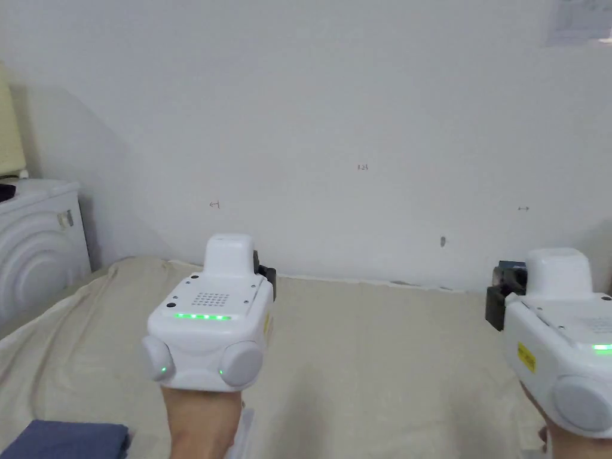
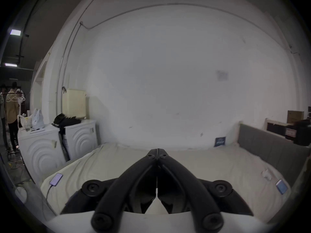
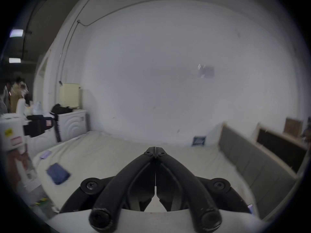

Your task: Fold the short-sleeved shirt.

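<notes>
Honestly this looks done: the blue shirt (image 1: pixel 66 439) lies folded on the bed (image 1: pixel 370 358) near the person's left, both the left gripper (image 2: pixel 157 150) and right gripper (image 3: pixel 155 148) are raised off it with jaws together holding nothing, so I'd guess nothing's left but lowering them.

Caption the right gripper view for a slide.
Right gripper, jaws shut and empty, above a beige bed sheet; folded blue garment lies left.

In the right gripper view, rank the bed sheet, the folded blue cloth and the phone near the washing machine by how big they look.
1. Bed sheet, largest by far.
2. Folded blue cloth.
3. Phone, smallest, though it lies farther from the camera, so its true size is unsure.
</notes>
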